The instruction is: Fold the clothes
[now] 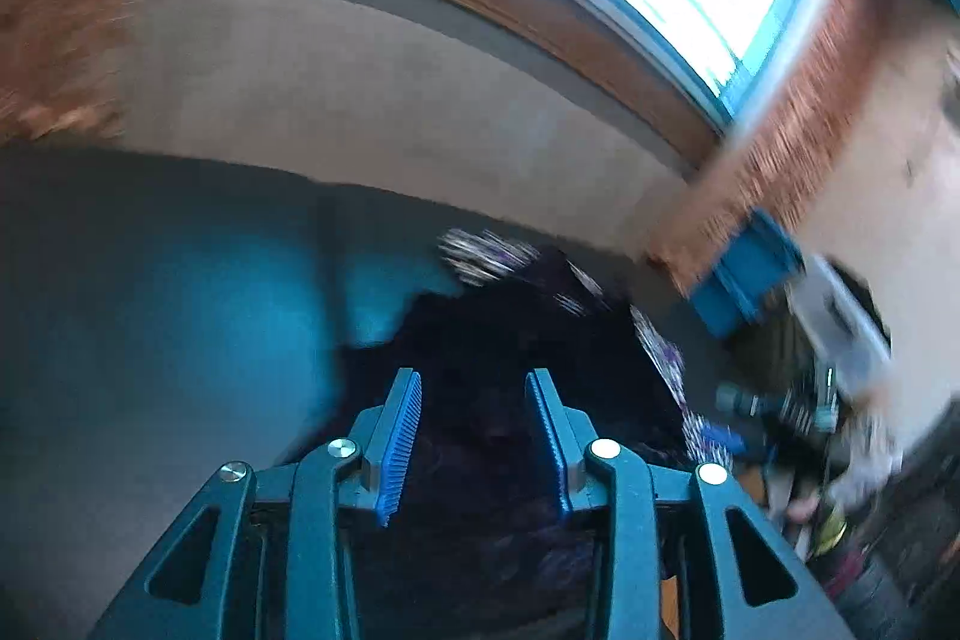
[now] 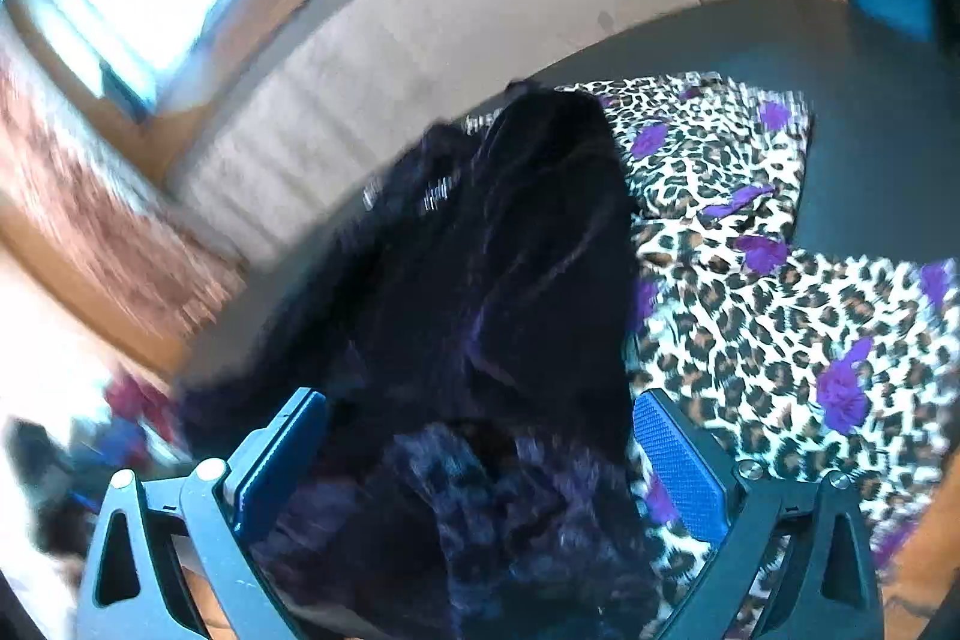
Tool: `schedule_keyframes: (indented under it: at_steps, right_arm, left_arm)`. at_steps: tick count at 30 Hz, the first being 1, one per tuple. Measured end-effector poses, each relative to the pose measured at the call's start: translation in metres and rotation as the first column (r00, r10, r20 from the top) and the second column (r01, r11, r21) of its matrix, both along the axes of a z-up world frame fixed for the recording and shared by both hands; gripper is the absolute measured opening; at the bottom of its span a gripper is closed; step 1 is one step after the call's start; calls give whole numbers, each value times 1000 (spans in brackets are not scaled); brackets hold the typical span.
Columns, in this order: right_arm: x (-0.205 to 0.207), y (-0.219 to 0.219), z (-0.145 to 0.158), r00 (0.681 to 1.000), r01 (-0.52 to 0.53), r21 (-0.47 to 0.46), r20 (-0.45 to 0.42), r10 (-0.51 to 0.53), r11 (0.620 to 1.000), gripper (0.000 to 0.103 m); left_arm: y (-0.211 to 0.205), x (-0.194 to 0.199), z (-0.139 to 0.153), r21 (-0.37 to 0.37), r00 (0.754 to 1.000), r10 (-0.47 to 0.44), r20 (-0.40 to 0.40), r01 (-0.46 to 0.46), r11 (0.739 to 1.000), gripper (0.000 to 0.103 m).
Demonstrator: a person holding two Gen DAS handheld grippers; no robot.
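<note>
Your left gripper [image 1: 474, 436] stands spread, gripping nothing; your right gripper [image 2: 480, 460] gapes around the dark garment [image 2: 510, 250], loose beside the leopard-print cloth [image 2: 750, 280].

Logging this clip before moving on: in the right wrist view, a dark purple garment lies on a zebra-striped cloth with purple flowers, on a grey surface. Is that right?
Not quite. The cloth under the dark purple garment is a leopard-print cloth, spotted rather than zebra-striped, as the right wrist view shows. The rest holds: it carries purple flowers and lies on the grey surface.
</note>
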State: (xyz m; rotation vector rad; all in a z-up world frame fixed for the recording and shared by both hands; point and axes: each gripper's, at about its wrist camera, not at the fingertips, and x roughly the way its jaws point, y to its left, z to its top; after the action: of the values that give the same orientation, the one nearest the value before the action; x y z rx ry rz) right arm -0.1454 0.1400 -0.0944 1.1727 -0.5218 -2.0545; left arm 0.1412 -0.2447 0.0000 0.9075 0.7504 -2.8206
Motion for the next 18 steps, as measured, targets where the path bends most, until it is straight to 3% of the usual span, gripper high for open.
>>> schedule_keyframes:
  at_steps: [3, 7, 9, 11, 13, 14, 15, 16, 18]
  right_arm:
    - [-33, 16, 5, 998, 68, -106, 21, -67, 992, 103]
    - [-82, 5, -1, 996, 73, -149, 63, -65, 986, 103]
    - [-113, -3, -26, 985, 80, -149, 165, -55, 986, 103]
    - [-128, -1, -42, 980, 71, -170, 193, -38, 983, 103]
    - [-140, 6, -50, 979, 74, -167, 202, -39, 983, 101]
    - [-145, 12, -50, 979, 83, -149, 197, -52, 985, 91]
    - [-152, 20, -53, 978, 89, -124, 199, -63, 988, 72]
    - [-157, 26, -56, 976, 93, -102, 205, -70, 990, 59]
    - [-169, 45, -70, 968, 118, -55, 231, -102, 992, 0]
  left_arm:
    - [30, -55, -9, -27, 996, -79, 49, 81, 996, 36]
    - [40, -118, -39, -69, 984, -101, 148, 112, 991, 36]
    - [35, -130, -56, -93, 974, -85, 211, 106, 990, 36]
    - [25, -137, -84, -128, 948, -30, 318, 74, 989, 36]
    - [14, -123, -96, -119, 948, -19, 319, 60, 991, 30]
    - [8, -116, -102, -114, 948, -14, 317, 53, 992, 28]
    - [6, -111, -104, -117, 947, -16, 322, 56, 991, 26]
    - [7, -105, -104, -149, 941, 0, 338, 54, 987, 26]
    - [9, -93, -103, -216, 929, 34, 369, 51, 975, 26]
